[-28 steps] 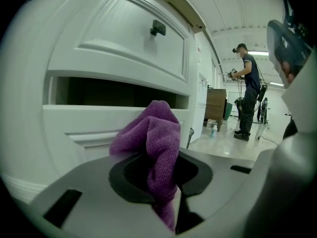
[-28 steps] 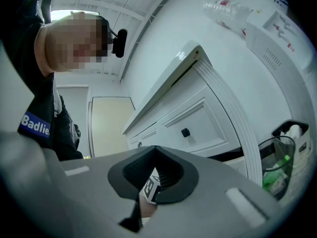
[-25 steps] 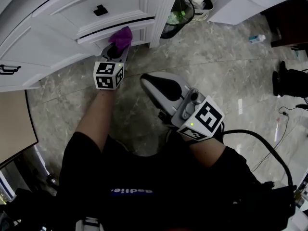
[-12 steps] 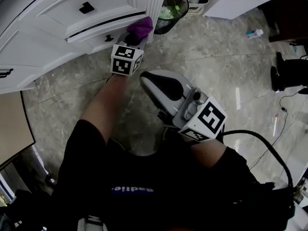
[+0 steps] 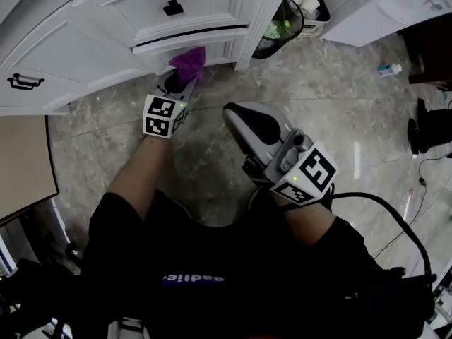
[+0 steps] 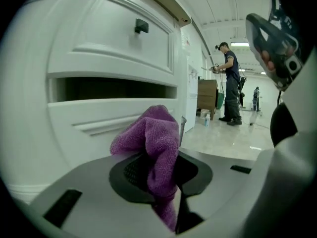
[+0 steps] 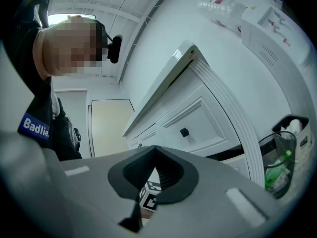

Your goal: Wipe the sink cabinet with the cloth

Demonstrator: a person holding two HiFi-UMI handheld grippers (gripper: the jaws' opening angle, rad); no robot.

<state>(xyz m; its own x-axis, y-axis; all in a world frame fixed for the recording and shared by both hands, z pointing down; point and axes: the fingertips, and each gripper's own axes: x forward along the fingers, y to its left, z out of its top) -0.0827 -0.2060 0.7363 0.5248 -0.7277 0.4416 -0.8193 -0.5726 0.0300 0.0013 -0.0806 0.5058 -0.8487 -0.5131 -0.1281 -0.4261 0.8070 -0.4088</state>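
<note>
My left tongs point(image 6: 159, 176) are clamped down on the purple cloth point(image 6: 155, 142). It's pinched right between the dark pads, with a fat bunch sticking up past the tips and a tail hanging below. That bunched end is at the front of the white sink cabinet point(image 5: 106, 41), on the lower panel point(image 6: 99, 128) just under the dark slot point(image 6: 109, 89) below the drawer. It looks like it's touching, but I can't swear to it. In the head view the cloth sits near the cabinet's right corner post point(image 5: 256, 20).

My right tongs point(image 7: 156, 155) are closed with nothing in them. The tips meet, and there's just a sliver between the pads where I can see the left marker cube point(image 5: 162, 116). They hang over the floor, well back from the cabinet, to the right of my left arm point(image 5: 141, 175).

- The drawer above the cloth has a small black knob point(image 5: 173, 7).
- There's a black bar handle point(image 5: 21, 82) further left on another door.
- A wire waste basket point(image 5: 282, 20) with something green inside stands beside the corner post.
- The floor is grey marble tile point(image 5: 332, 104), with a small bottle point(image 5: 389, 68) lying off to the right.
- A black cable point(image 5: 385, 207) loops near my right arm.
- The left gripper view also catches a person point(image 6: 229, 83) standing far down the room.
</note>
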